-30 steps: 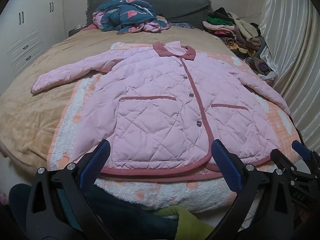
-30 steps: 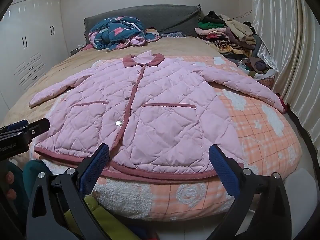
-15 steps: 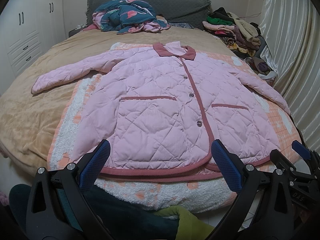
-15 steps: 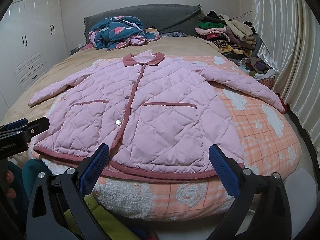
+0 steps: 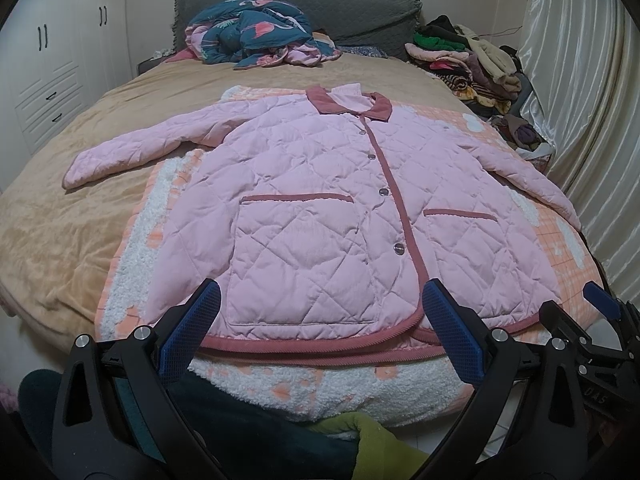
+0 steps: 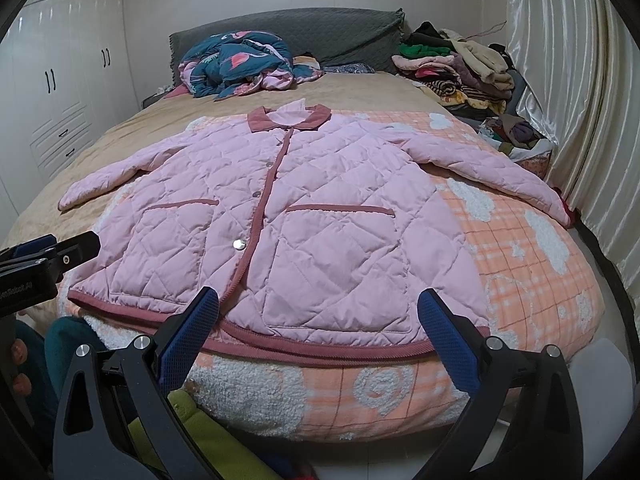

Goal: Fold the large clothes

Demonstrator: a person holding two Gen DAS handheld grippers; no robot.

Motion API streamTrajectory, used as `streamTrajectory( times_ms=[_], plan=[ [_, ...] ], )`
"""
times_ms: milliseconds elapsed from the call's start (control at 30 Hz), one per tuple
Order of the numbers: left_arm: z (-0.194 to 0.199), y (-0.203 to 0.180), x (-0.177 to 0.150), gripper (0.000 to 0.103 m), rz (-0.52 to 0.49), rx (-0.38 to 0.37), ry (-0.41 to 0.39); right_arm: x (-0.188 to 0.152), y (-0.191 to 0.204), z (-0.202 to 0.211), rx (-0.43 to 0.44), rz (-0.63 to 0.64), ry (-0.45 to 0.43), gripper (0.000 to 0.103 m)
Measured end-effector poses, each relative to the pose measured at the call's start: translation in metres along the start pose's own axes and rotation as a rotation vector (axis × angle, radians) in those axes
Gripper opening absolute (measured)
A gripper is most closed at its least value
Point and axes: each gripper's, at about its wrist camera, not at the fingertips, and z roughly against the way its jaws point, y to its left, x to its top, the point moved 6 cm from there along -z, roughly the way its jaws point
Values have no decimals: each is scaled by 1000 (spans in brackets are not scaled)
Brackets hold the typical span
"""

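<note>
A pink quilted jacket (image 5: 320,200) with a dark pink collar and trim lies flat and buttoned on the bed, sleeves spread out to both sides; it also shows in the right wrist view (image 6: 280,220). My left gripper (image 5: 318,320) is open and empty, just short of the jacket's hem at the bed's front edge. My right gripper (image 6: 318,320) is open and empty, also just before the hem, to the right of the left one. Each gripper's blue-padded tip shows at the edge of the other's view.
The jacket rests on an orange checked fleece blanket (image 6: 520,260) over a tan bedspread (image 5: 60,220). A crumpled blue and pink quilt (image 5: 256,32) lies by the grey headboard. A pile of clothes (image 5: 472,60) sits at the back right. Curtains (image 6: 580,120) hang on the right, wardrobes on the left.
Both grippers have crept very slightly forward toward the jacket's hem. The jacket has not moved and both grippers stay open.
</note>
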Motion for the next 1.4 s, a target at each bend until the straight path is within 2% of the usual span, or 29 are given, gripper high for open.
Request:
streamTrajectory(
  times_ms=[400,833,1200,1400],
  plan=[
    [0,4,2,95,-2,4,5,-2,4,-8,12,12,15,99],
    [-35,9,19,95,-18,8,29,13,5,-33,18,42,42,99],
    [-75,6,61,95,-40,18,47,52,-15,-81,9,-8,65,99],
    [-98,-4,85,95,-42,1,51,72,-39,-106,-32,-48,76,99]
  ],
)
